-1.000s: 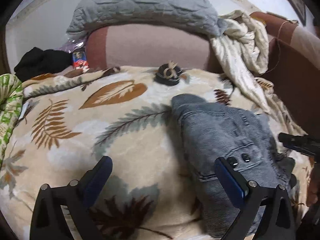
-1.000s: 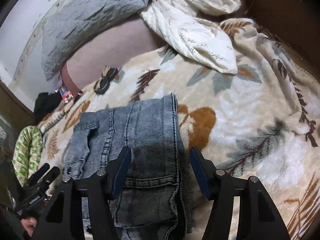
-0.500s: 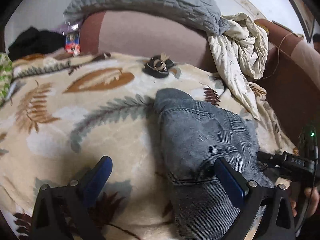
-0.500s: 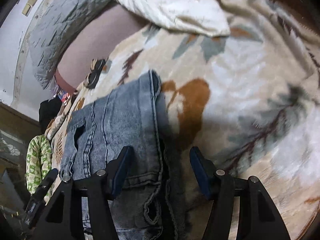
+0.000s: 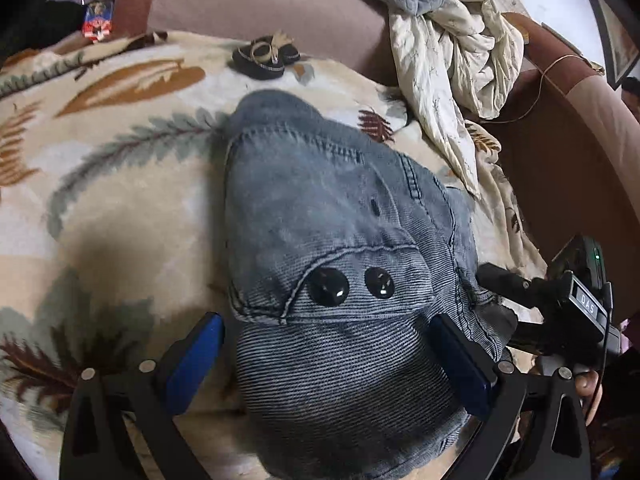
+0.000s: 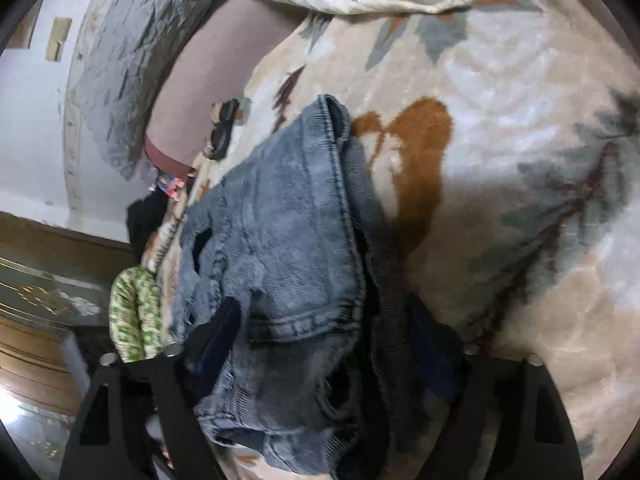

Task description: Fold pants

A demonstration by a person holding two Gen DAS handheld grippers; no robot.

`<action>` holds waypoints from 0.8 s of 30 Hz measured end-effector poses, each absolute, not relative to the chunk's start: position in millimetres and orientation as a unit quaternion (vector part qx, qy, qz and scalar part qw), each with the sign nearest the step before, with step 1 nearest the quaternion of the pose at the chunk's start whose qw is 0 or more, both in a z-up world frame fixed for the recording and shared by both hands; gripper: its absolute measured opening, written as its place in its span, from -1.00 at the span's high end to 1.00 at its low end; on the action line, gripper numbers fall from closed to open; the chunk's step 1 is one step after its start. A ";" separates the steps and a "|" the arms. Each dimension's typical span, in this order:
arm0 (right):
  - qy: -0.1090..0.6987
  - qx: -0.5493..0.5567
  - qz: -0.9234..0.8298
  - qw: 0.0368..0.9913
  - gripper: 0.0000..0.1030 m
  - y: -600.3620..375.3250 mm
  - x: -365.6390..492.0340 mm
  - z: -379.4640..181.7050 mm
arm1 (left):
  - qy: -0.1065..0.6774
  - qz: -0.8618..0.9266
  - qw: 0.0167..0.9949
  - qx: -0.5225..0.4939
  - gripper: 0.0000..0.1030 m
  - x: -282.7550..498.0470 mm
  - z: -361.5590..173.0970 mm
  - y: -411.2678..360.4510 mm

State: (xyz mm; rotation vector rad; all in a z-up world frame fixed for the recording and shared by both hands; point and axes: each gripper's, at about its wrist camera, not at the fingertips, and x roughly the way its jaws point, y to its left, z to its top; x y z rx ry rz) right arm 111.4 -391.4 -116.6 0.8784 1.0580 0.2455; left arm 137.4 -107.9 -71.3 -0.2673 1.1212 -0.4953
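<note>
Both pairs of fingers stand wide around the folded jeans [image 5: 328,240] — the left gripper [image 5: 328,354] straddling the buttoned waistband, the right gripper [image 6: 324,344] having just opened — denim bundled on the leaf-print blanket [image 5: 120,184].

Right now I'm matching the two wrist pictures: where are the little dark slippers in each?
Left wrist: little dark slippers top centre, on the leaf blanket beyond the jeans.
Right wrist: slippers left of centre, up-left of the jeans.
Shared landmark: the jeans.
</note>
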 end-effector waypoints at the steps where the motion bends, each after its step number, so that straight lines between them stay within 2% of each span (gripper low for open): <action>1: 0.486 0.401 0.114 0.768 -0.71 -388.6 114.1 -116.8 | 0.526 -0.237 0.807 -0.132 -1.00 138.3 -74.0 -107.2; 5: 0.482 0.384 0.123 0.778 -0.71 -381.5 119.2 -116.3 | 0.529 -0.253 0.792 -0.170 -0.99 144.1 -81.8 -98.3; 7: 0.482 0.382 0.126 0.778 -0.69 -379.5 119.4 -114.5 | 0.526 -0.261 0.789 -0.181 -0.86 144.7 -83.0 -95.2; 8: 0.482 0.385 0.129 0.777 -0.63 -378.8 118.9 -114.0 | 0.523 -0.268 0.788 -0.184 -0.80 144.6 -82.5 -94.5; 12: 0.486 0.383 0.130 0.775 -0.10 -377.9 115.4 -109.8 | 0.512 -0.278 0.794 -0.175 -0.53 142.6 -75.4 -96.5; 18: 0.472 0.350 0.130 0.798 0.17 -366.6 111.6 -89.8 | 0.492 -0.284 0.807 -0.161 -0.15 137.8 -62.8 -95.4; 21: 0.463 0.335 0.132 0.810 0.24 -360.0 108.8 -77.8 | 0.482 -0.287 0.814 -0.153 -0.03 136.0 -53.0 -96.4; 24: 0.457 0.317 0.135 0.820 0.28 -351.8 106.7 -66.7 | 0.475 -0.283 0.821 -0.143 0.00 133.0 -41.6 -94.3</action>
